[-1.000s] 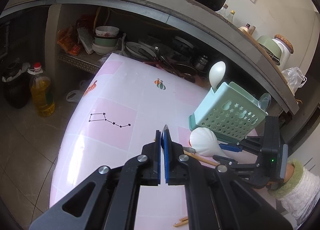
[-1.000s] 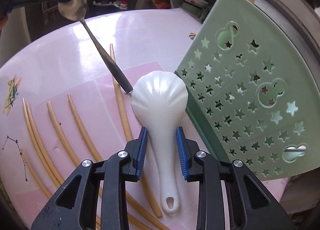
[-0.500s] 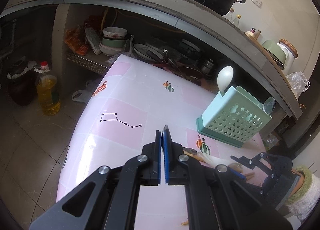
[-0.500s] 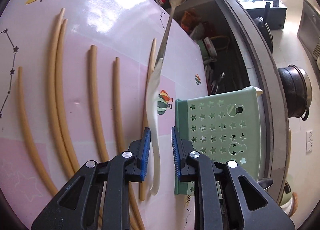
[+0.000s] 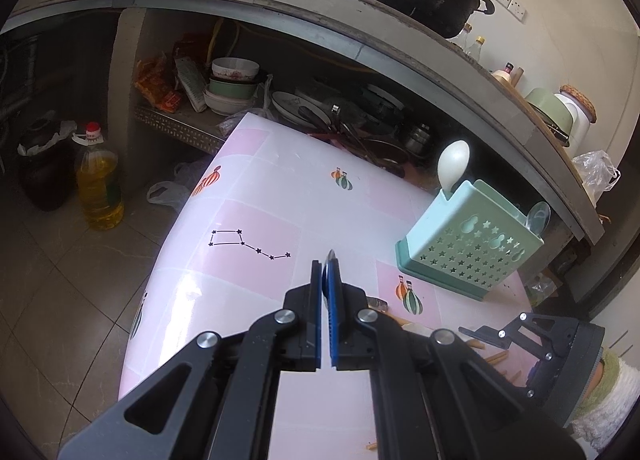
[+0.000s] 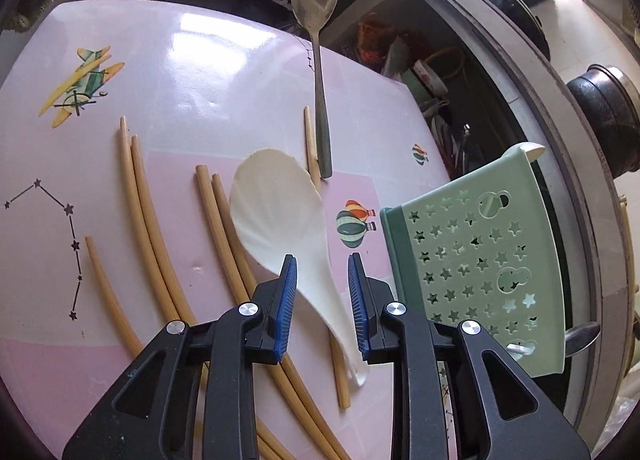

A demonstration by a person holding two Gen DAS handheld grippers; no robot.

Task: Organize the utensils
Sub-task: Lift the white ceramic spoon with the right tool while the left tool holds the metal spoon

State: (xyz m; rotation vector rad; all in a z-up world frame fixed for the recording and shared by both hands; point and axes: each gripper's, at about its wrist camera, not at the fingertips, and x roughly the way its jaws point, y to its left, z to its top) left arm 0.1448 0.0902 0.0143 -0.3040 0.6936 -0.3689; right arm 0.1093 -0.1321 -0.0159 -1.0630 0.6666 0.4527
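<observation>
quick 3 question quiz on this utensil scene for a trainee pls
1. Multiple choice: what is the left claw shut on? A) the metal spoon B) a fork C) a knife
2. True or false: the green holder has nothing in it.
3. Short answer: in the right wrist view, what passes under the handle of the white paddle?

Key:
1. A
2. False: a white spoon stands up out of it.
3. The chopsticks lying on the table.
</observation>
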